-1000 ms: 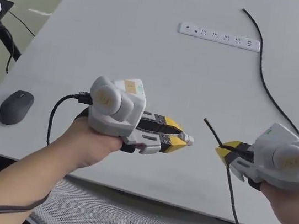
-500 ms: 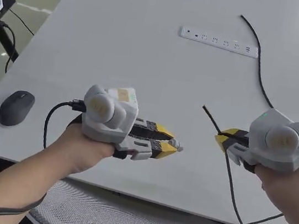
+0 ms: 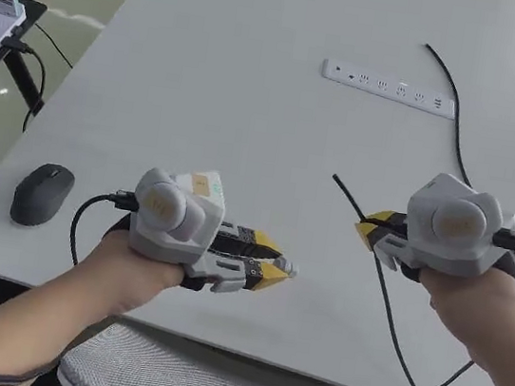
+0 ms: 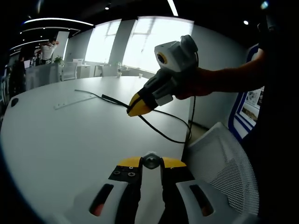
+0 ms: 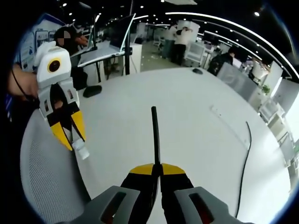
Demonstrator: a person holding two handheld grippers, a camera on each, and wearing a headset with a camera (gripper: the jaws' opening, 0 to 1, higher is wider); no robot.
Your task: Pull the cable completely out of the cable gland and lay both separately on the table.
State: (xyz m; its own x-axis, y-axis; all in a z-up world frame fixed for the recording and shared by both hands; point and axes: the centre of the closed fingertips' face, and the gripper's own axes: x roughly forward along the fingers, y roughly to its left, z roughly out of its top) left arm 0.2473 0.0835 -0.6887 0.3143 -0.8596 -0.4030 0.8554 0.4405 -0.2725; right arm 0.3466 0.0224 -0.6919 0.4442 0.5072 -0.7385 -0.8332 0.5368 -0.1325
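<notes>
Over the bench (image 3: pixel 250 106), my left tool (image 3: pixel 272 258) is closed on the gland (image 5: pixel 82 150). My right tool (image 3: pixel 366 227) pinches the cable (image 3: pixel 346 192), whose short end sticks out free. Gland and cable are well apart, both held up in the air.

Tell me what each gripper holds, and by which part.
The left gripper pinches the cable gland by one end. The right gripper is shut on the black cable, a little behind its free end.
</notes>
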